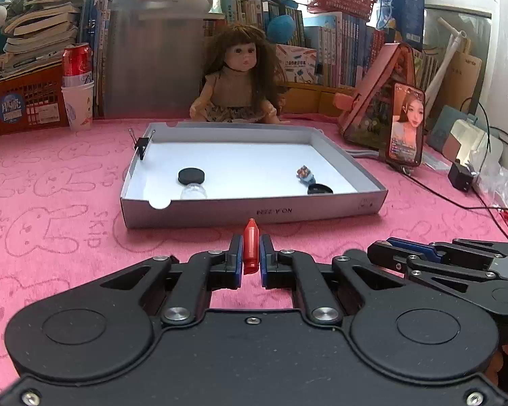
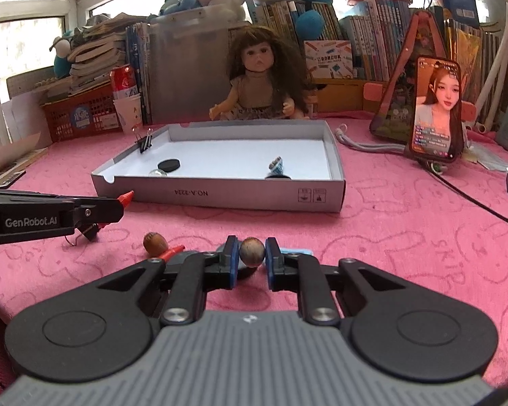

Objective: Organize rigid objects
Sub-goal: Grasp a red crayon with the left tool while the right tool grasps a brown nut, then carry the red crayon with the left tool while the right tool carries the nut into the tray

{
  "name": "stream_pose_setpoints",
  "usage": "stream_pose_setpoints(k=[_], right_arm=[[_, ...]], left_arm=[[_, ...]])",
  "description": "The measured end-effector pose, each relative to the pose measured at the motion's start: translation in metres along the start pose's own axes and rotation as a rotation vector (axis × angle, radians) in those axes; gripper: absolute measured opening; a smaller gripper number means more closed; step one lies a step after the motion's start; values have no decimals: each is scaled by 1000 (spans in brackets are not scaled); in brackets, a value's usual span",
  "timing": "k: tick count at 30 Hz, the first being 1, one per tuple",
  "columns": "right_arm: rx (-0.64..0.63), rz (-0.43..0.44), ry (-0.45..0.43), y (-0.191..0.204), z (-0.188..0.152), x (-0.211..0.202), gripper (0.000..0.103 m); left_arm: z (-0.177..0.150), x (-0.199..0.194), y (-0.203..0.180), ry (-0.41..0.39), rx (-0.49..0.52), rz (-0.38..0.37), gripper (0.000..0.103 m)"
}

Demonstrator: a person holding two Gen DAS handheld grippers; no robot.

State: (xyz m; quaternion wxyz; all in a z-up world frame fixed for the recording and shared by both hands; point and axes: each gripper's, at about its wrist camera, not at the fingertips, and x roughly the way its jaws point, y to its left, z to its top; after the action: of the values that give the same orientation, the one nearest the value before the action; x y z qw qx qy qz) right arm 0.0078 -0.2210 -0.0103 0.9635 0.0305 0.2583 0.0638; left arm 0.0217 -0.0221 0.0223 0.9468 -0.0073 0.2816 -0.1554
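Red crayon [image 1: 250,249] pinched in left fingers [image 1: 235,253] | walnut [image 2: 251,252] pinched in right fingers [image 2: 233,257]

The left claw [image 1: 251,253] is matte black plastic with blue finger pads, silver screws at its linkage pivots and round embossed discs on its body. The right claw [image 2: 251,253] matches, with a ribbed grey body panel. White "GenRobot.AI" lettering marks the left claw's side.

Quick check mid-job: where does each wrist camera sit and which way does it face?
Left wrist: on the left gripper, aimed slightly down at the shallow grey cardboard box; holds a red crayon-shaped piece; right gripper intrudes.
Right wrist: on the right gripper, facing the box too; holds a brown round nut; left gripper intrudes.
Shared: box, brown-haired doll, pink cloth.
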Motion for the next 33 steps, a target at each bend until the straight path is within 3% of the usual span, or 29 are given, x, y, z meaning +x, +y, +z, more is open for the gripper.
stream_pose_setpoints(k=[18, 33], right_arm=[[95, 4, -6, -20, 37, 32, 20], [136, 13, 35, -39, 85, 84, 20]], left_arm=[[42, 26, 27, 1, -69, 24, 9], [91, 80, 50, 24, -122, 41, 9]])
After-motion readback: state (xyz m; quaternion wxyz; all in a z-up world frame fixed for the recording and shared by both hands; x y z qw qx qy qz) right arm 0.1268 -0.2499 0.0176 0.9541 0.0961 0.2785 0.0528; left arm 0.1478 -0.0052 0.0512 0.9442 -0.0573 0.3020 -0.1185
